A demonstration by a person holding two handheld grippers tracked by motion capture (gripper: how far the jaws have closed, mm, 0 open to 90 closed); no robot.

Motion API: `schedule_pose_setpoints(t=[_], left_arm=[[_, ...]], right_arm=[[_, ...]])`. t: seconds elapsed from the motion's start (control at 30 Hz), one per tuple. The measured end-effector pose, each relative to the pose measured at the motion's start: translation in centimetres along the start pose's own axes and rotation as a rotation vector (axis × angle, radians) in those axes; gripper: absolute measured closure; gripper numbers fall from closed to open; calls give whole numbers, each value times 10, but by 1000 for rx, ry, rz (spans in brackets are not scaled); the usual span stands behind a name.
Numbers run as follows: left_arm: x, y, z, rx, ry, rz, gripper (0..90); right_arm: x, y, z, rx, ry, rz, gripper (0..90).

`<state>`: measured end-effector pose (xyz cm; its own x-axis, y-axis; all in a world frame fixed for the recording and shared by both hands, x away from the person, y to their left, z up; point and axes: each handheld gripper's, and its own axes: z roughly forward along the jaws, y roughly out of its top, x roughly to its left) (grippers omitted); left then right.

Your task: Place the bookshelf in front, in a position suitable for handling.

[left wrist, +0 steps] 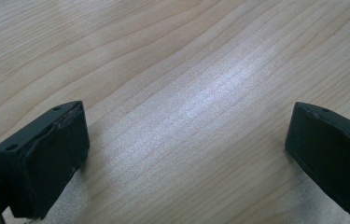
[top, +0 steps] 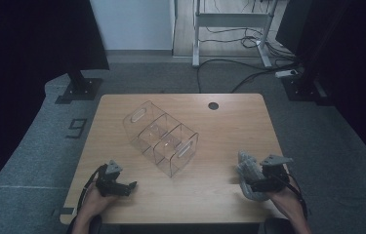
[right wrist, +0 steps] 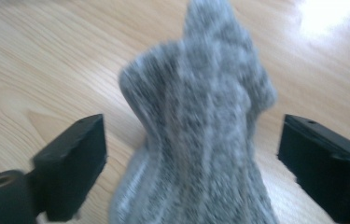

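Left gripper point(top: 131, 185) sat wide open and empty, left of the clear organiser point(top: 161, 137) on the wooden table point(top: 229, 126). Right of the organiser, the grey sock point(top: 247, 171) lay between the right gripper point(right wrist: 191, 158)'s spread jaws, untouched. Grey carpet point(top: 34, 146) surrounded everything.

Dim high view; glare on wood, sock point(right wrist: 196, 126) blurred

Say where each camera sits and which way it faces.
High view: above the person's table edge, looking forward and down; shows both hands, left gripper, right gripper, clear organizer.
Left gripper view: on that gripper, facing bare wood; jaws apart.
Right gripper view: on that gripper, facing the grey sock between open jaws.
Shared: high and right gripper views show the sock.
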<state>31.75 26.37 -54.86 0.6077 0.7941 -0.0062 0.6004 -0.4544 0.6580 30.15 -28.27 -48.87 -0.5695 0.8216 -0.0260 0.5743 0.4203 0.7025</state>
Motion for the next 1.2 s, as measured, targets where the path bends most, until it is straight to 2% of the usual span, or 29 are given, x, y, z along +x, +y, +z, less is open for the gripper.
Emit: schedule_pose_setpoints(t=[0.17,0.6,0.77,1.0,1.2], left_arm=[[0,0,0,1,-1,2,0],[0,0,-1,6,-1,0,0],[0,1,-1,10,-1,-5,0],[2,2,-2,19,4,-18,16],[5,5,-4,22,-11,-23,17]], right_arm=[[6,14,-2,-28,13,-11,6],[14,41,5,-59,61,-38,0],[19,58,14,-79,88,-38,0],[25,71,25,-83,107,-43,0],[33,84,35,-86,123,-59,0]])
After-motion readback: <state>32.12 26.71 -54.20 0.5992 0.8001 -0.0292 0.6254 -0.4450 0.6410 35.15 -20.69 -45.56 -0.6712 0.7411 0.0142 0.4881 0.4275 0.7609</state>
